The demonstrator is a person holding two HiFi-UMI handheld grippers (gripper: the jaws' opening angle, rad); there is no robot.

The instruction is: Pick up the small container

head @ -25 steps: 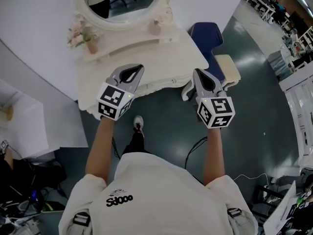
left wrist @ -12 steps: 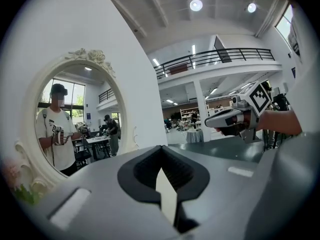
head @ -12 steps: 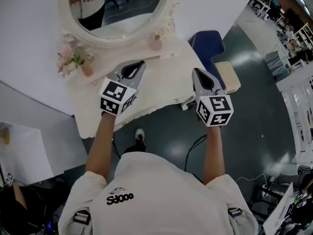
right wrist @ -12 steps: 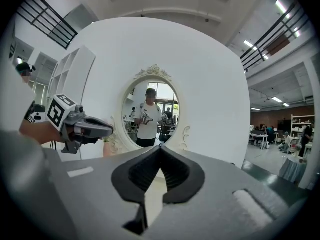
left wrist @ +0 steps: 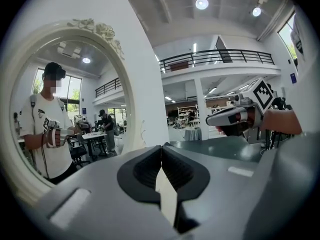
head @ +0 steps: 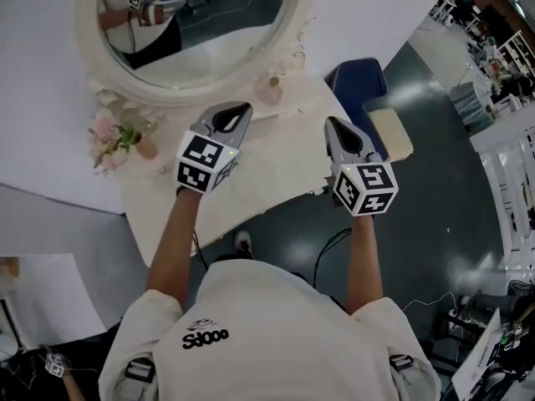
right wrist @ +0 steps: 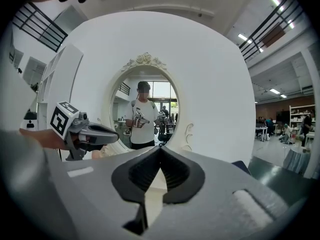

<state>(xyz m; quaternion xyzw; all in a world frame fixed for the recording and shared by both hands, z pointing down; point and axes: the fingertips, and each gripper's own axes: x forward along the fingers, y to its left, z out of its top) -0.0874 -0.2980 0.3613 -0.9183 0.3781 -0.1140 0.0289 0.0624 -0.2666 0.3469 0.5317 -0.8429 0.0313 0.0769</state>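
A small pinkish container (head: 271, 93) stands on the white dressing table (head: 276, 161), at the foot of the oval mirror (head: 192, 23). My left gripper (head: 242, 107) hovers over the table just left of and short of the container, jaws shut and empty. My right gripper (head: 328, 123) hangs over the table's right edge, also shut with nothing in it. In the left gripper view the closed jaws (left wrist: 161, 147) point past the mirror frame, with the right gripper (left wrist: 235, 117) off to the side. The right gripper view faces the mirror over its closed tips (right wrist: 160, 148); the container does not show there.
A vase of pink flowers (head: 113, 134) stands at the table's left end. A blue chair (head: 359, 78) and a cream stool (head: 391, 132) sit on the floor right of the table. White wall panels lie behind the mirror.
The table and mirror have slid down and closer in the head view. Both grippers now hang over the tabletop instead of its front edge. Their jaws stay closed.
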